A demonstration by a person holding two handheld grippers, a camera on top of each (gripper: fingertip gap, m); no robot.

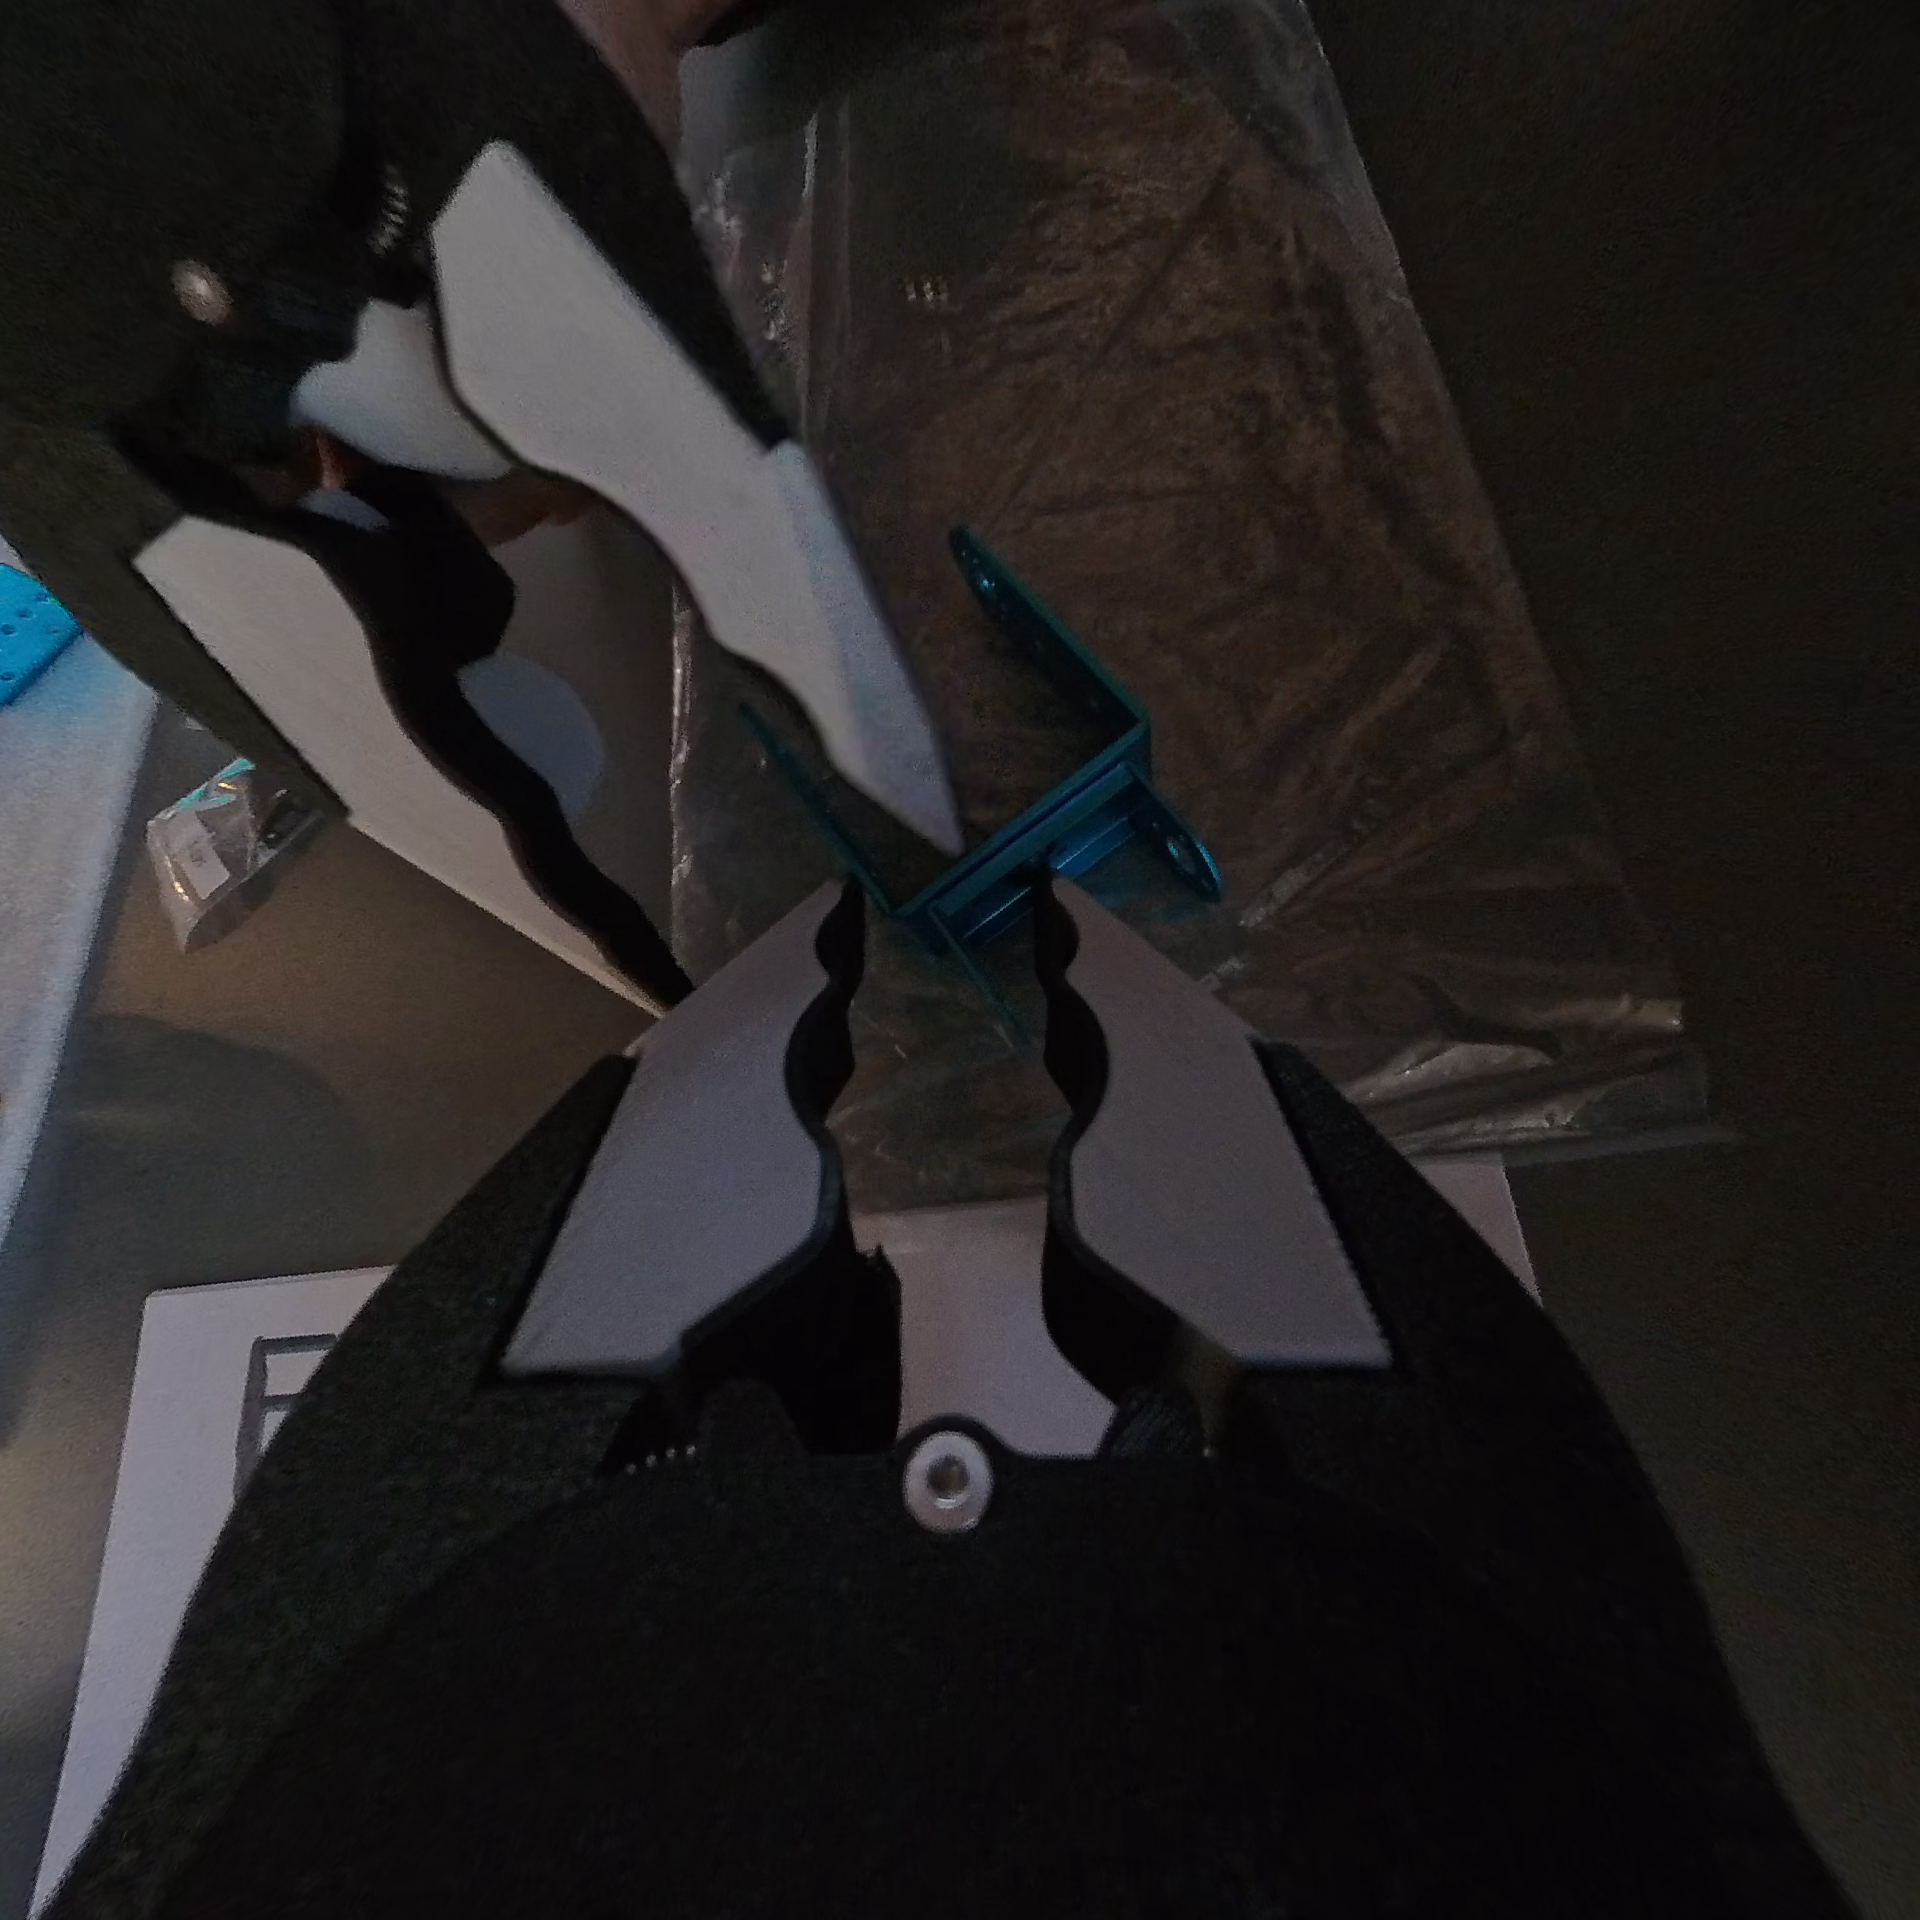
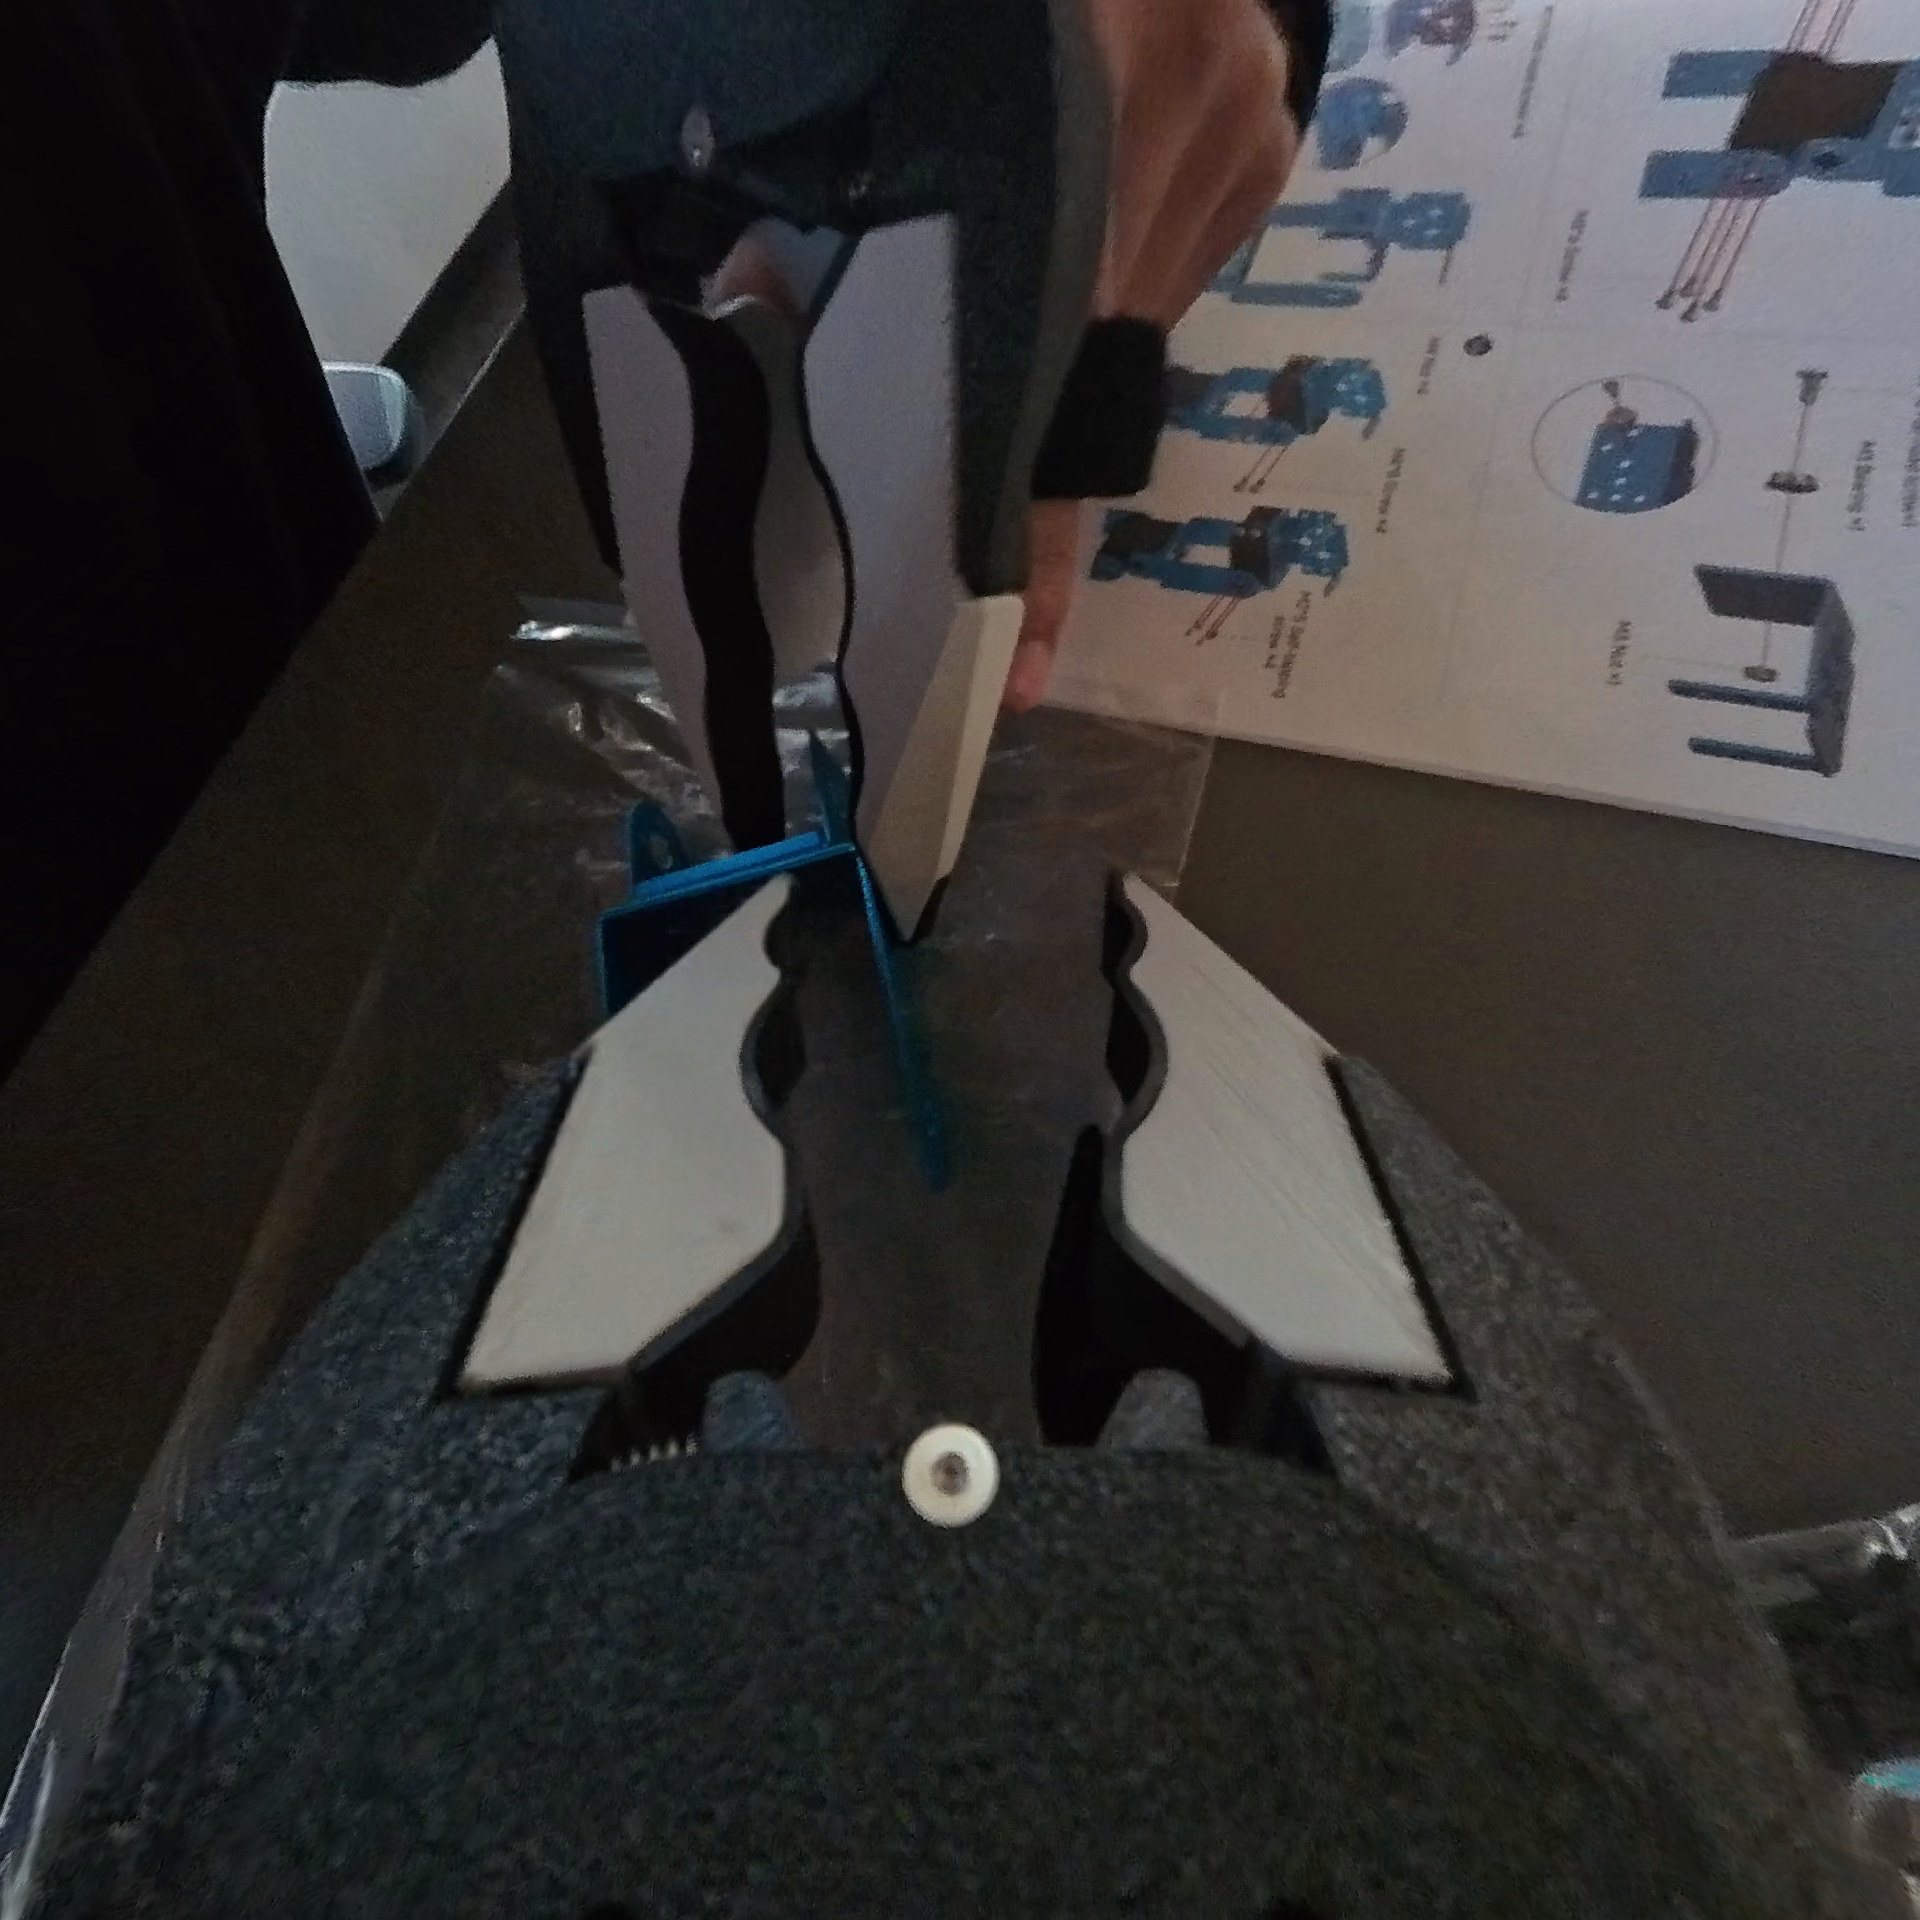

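Observation:
A blue metal bracket (image 1: 1081, 821) with holed flanges stands on a clear plastic bag (image 1: 1195, 416) on a dark table. My left gripper (image 1: 951, 899) has its jaws narrowed onto the bracket's web and seems to hold it. In the right wrist view the bracket (image 2: 717, 873) sits at my right gripper (image 2: 951, 904), which is open wide. One flange lies between its fingers without touching them. The left gripper's white finger (image 2: 935, 748) comes down from above onto the bracket. The right gripper's finger (image 1: 831, 623) reaches into the bracket from the upper left.
A white instruction sheet (image 2: 1558, 416) with blue diagrams lies on the dark table (image 2: 1558, 1039) to the right. A person's hand (image 2: 1195, 156) holds the left gripper. A small bag of parts (image 1: 229, 842) and a blue perforated part (image 1: 31, 644) lie at the left. White paper (image 1: 1351, 1226) lies under the bag. Left and right tips are no more than a few centimetres apart.

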